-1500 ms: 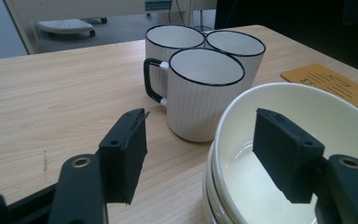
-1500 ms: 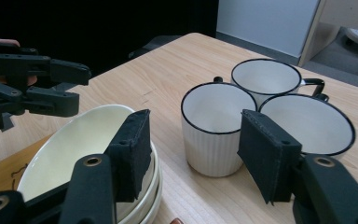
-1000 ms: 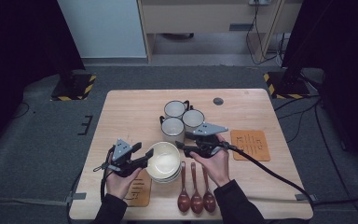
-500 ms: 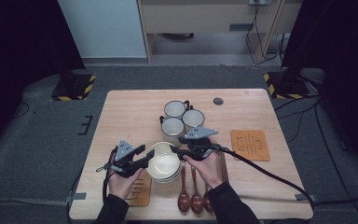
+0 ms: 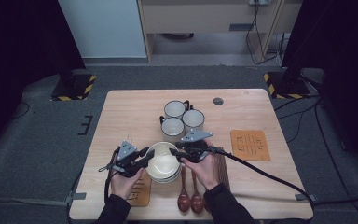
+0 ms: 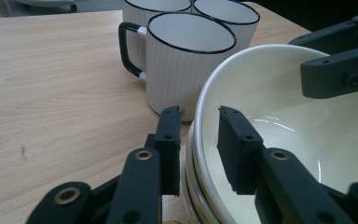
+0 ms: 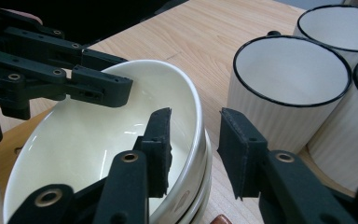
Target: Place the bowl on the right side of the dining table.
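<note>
hiding the lower bowls [image 5: 164,178], the top bowl [image 5: 162,160] sits between closing jaws.

No readable text, label, brand or number is visible. The orange mat [image 5: 249,145], to the right of the right gripper [image 5: 173,151], carries only dark line marks.

Three mugs [image 5: 183,118], perhaps three bowls [image 5: 162,162].
</note>
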`<state>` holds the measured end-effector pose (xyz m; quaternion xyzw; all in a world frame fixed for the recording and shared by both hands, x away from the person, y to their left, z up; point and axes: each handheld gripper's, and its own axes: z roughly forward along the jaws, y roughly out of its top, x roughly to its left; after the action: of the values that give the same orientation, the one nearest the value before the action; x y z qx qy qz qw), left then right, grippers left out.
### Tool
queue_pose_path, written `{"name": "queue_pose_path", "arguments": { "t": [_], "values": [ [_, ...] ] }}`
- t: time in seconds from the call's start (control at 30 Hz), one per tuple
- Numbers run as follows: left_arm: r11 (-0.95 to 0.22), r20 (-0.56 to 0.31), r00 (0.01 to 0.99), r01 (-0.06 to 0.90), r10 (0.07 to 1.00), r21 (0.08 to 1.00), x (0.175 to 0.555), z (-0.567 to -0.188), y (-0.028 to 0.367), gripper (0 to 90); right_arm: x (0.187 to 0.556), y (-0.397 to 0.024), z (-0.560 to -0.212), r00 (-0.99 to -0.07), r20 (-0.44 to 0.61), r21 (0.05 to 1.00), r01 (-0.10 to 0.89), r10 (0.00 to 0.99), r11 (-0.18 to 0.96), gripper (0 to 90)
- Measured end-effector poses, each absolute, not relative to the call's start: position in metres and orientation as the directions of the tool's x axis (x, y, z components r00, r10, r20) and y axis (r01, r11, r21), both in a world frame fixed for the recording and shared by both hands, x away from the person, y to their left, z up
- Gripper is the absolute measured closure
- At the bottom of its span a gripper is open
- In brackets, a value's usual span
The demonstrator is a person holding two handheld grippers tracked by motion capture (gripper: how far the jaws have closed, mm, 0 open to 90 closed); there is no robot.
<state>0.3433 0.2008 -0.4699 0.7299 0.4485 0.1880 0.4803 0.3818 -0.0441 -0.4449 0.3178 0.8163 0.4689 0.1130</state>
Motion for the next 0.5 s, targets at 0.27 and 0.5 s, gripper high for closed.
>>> {"name": "queue_pose_path", "arguments": {
  "t": [0.27,0.5],
  "values": [
    [-0.13,-0.161,0.512,0.485,0.844,0.865,0.3436,-0.4712,0.2011,77.6,0.3825,-0.0407,-0.4498,-0.759,0.131,0.827,0.439,0.638,0.352,69.8],
    [-0.134,-0.149,0.509,0.478,0.848,0.868,0.3432,-0.4708,0.1997,79.5,0.3827,-0.0382,-0.4525,-0.747,0.137,0.826,0.449,0.651,0.342,74.4]
  ]
}}
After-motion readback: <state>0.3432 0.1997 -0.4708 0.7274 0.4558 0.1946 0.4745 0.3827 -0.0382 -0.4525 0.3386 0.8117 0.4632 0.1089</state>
